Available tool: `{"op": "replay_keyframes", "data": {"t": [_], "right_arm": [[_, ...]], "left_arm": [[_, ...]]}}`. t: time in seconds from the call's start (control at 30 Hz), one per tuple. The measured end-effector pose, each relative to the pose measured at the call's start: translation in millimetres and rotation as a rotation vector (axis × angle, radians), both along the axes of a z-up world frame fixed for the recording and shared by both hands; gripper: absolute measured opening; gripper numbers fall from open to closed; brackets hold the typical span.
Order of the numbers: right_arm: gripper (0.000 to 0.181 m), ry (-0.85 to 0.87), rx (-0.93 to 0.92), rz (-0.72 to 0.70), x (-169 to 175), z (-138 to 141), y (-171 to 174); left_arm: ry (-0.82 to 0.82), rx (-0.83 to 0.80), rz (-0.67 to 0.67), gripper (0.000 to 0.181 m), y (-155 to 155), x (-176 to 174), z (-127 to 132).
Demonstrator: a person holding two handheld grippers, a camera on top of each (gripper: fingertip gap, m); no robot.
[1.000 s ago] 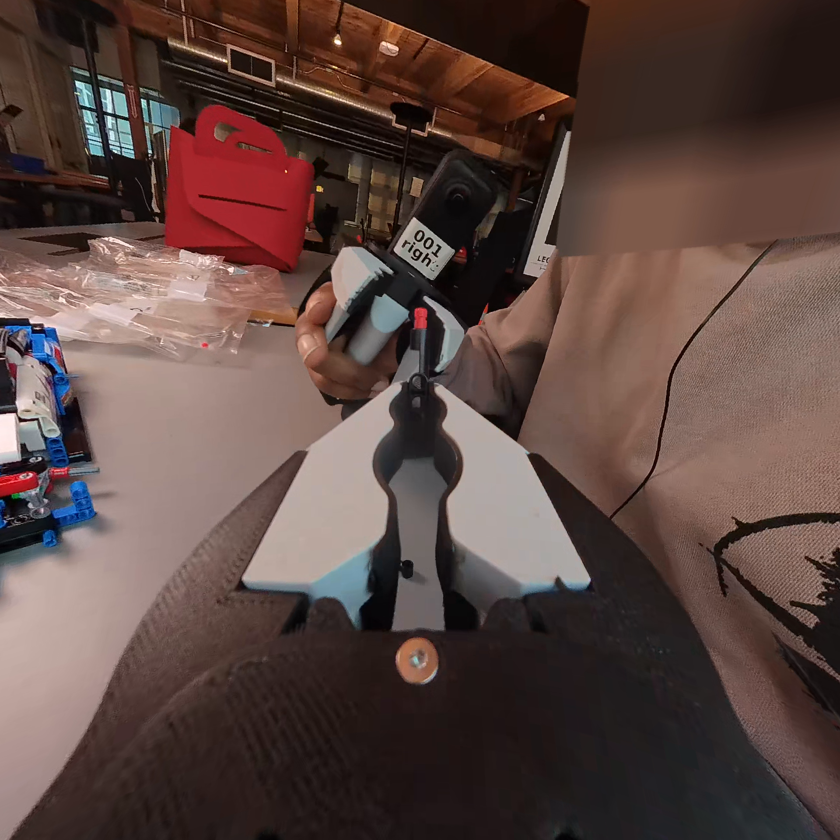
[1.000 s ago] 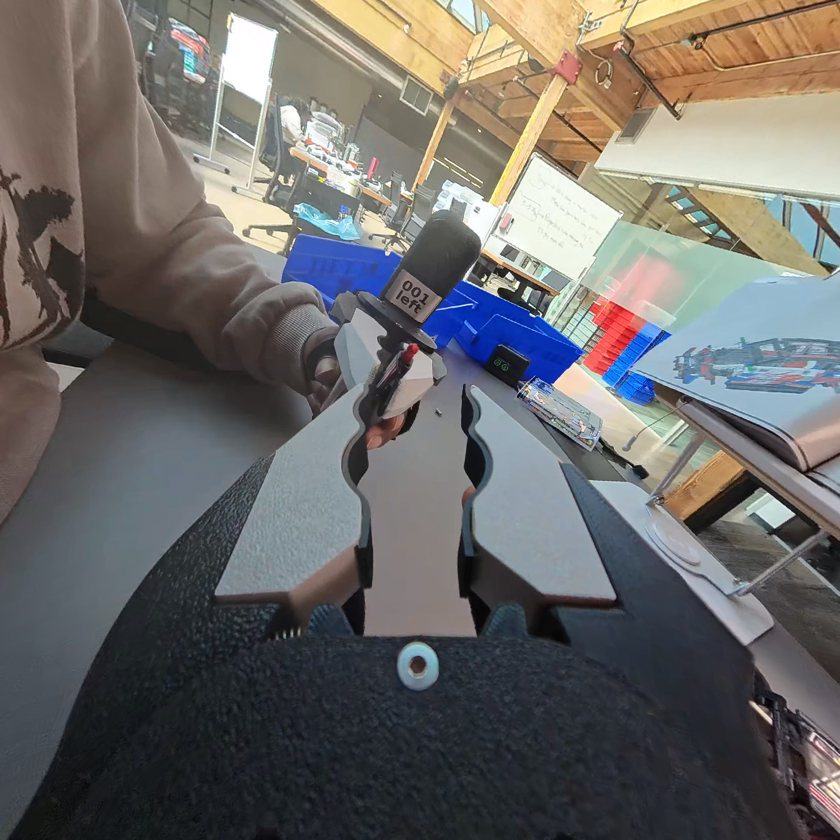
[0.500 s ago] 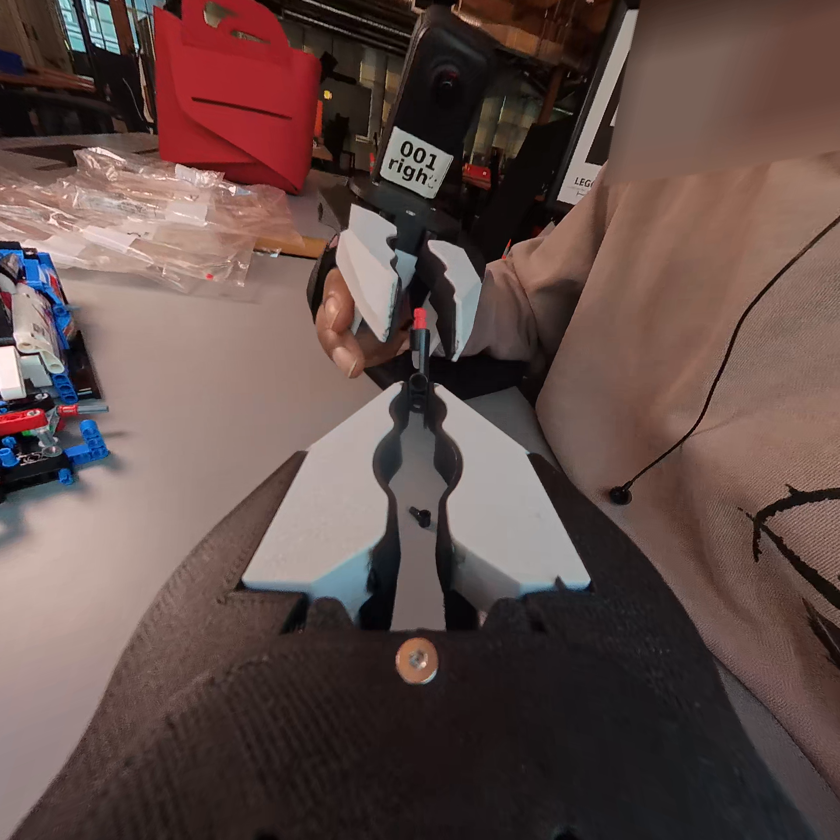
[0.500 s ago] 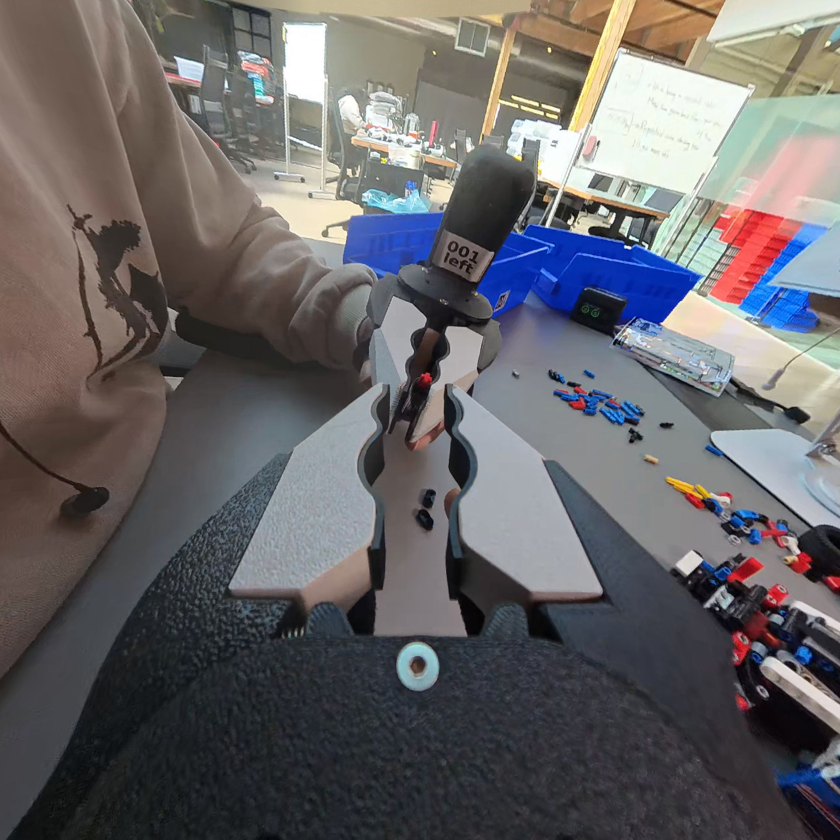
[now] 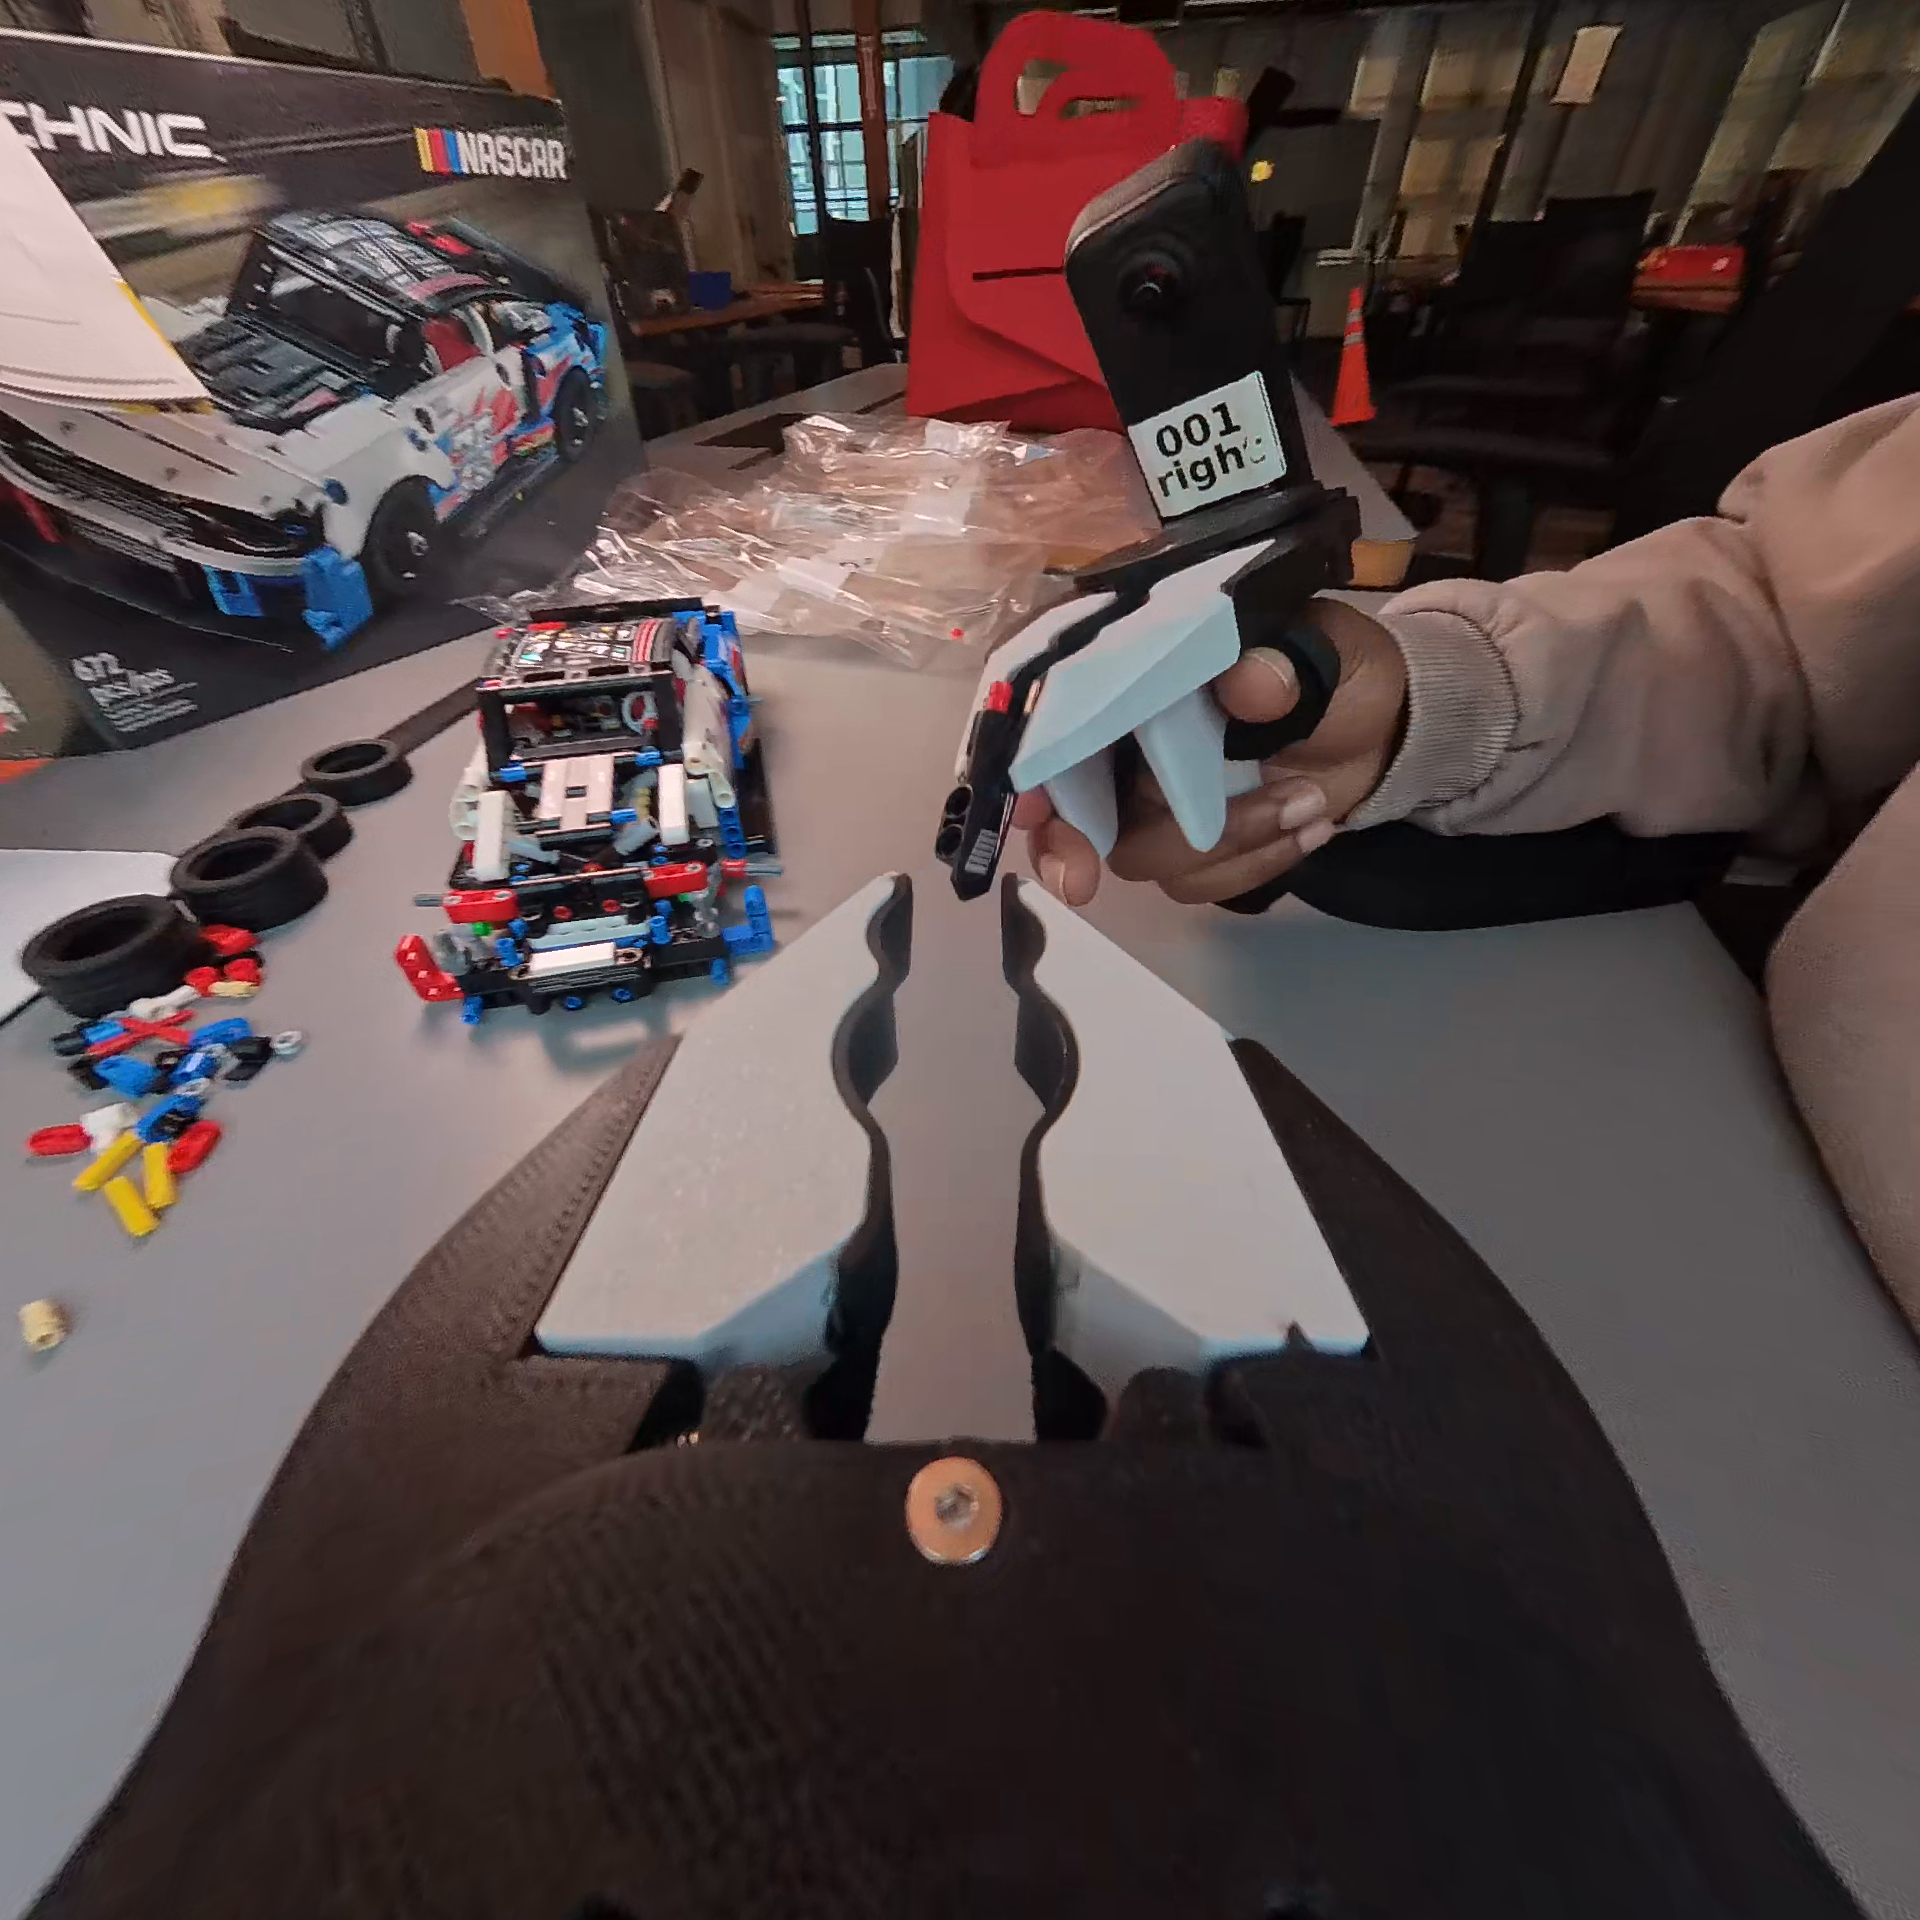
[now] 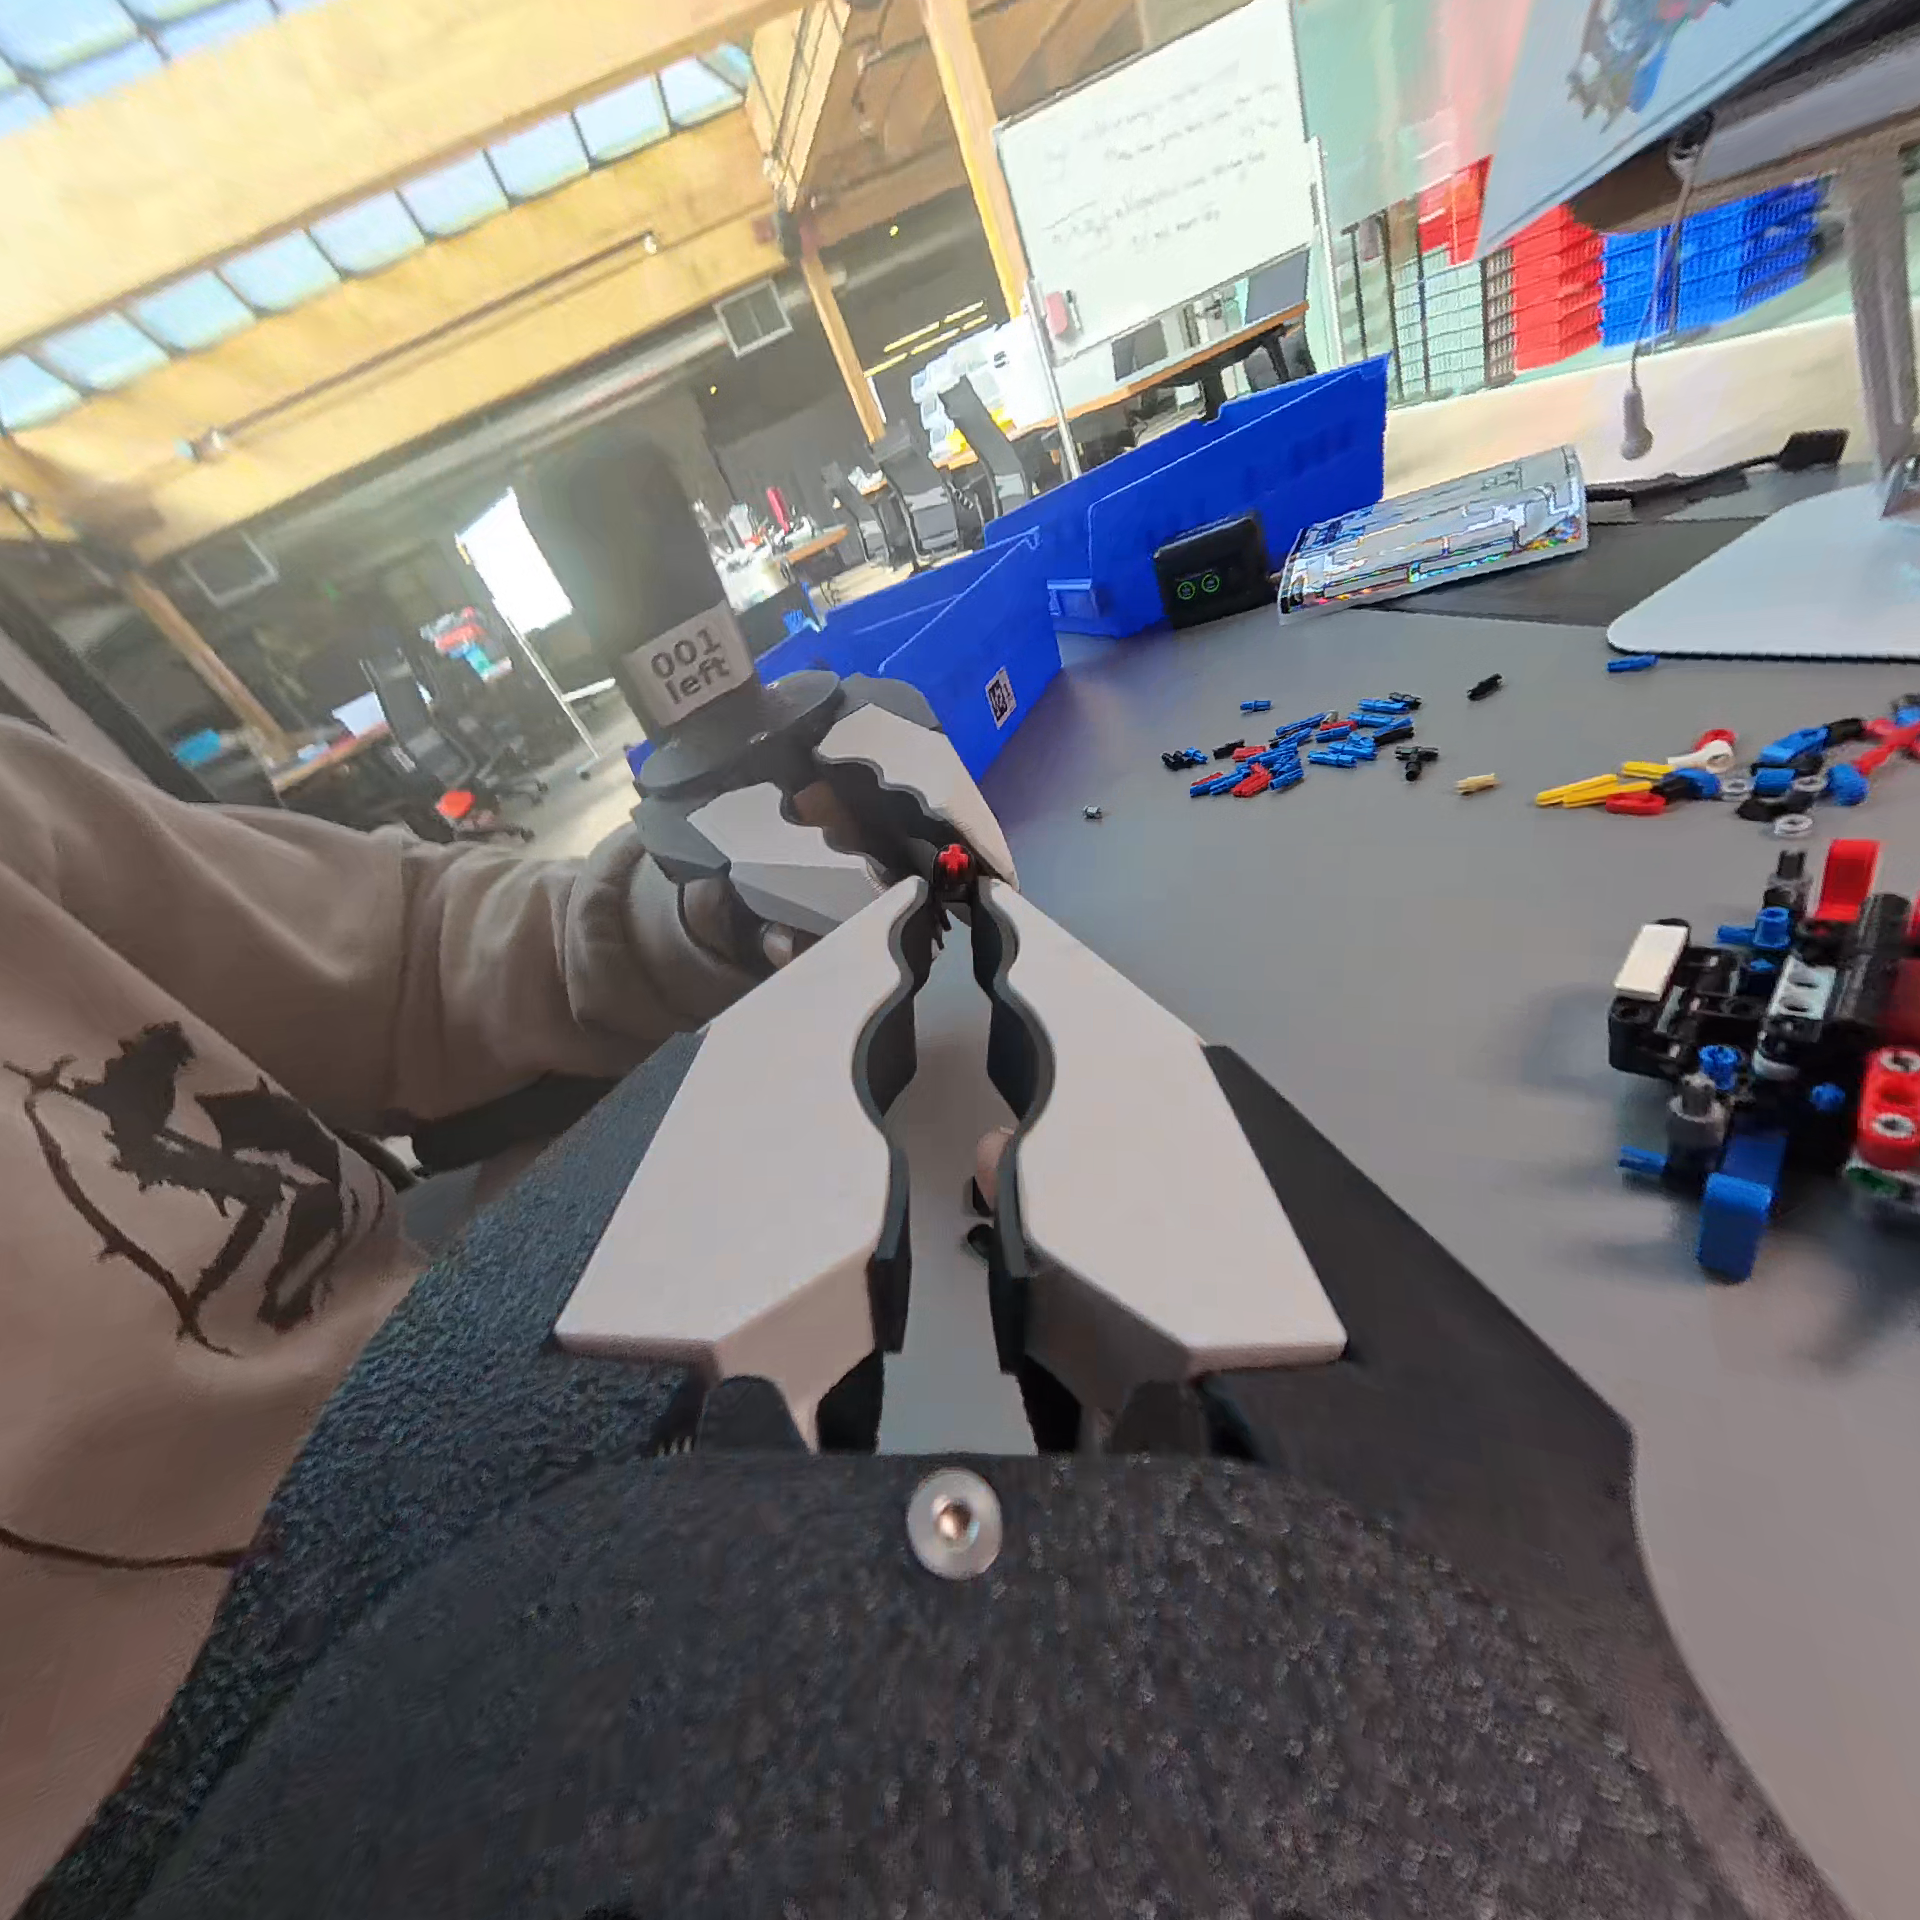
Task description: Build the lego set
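My right gripper is shut at its tips on a small black lego piece with a red axle end. In the left wrist view the same gripper holds the black piece tilted just beyond my left fingertips. My left gripper is open and empty, its tips just below the piece; it also shows in the right wrist view. The part-built lego car stands on the grey table to the left, and shows at the right edge of the right wrist view.
Several black tyres and loose coloured parts lie left of the car. The set's box, clear bags and a red bag stand behind. More loose parts, blue bins and a stand base show beyond the right gripper. Both grippers' tips are close together, under 4 cm apart. Both grippers' tips are roughly 20 cm from the part-built lego car.
The black piece passed from my left gripper to my right: the right closed on it and the left opened. Both grippers swung towards the car.
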State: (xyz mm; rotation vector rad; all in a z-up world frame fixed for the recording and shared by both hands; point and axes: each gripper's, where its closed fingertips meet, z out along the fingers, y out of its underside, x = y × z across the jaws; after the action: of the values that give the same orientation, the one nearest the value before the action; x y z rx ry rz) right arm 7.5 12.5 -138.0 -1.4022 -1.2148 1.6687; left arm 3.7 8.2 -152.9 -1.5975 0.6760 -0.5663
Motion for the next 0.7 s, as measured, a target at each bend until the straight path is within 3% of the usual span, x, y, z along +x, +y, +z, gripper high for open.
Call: {"op": "replay_keyframes", "data": {"t": [0.13, 0.3, 0.57, 0.7], "right_arm": [[0.005, 0.022, -0.244, -0.022, -5.0, 0.3, 10.7], [0.005, 0.004, -0.371, -0.014, -9.5, -8.0, 10.3], [0.005, -0.022, -0.454, 0.017, -8.7, -11.8, 10.1], [0.005, -0.050, -0.396, 0.057, -6.4, -12.8, 5.1]], "left_arm": [[0.144, 0.087, 0.098, 0.022, 5.4, -10.0, 0.0], [0.290, 0.163, 0.152, 0.016, 7.2, -10.7, -3.7], [0.327, 0.139, 0.138, 0.007, 7.1, -10.3, -7.3], [0.315, 0.092, 0.061, 0.005, 1.4, -7.4, -10.0]]}}
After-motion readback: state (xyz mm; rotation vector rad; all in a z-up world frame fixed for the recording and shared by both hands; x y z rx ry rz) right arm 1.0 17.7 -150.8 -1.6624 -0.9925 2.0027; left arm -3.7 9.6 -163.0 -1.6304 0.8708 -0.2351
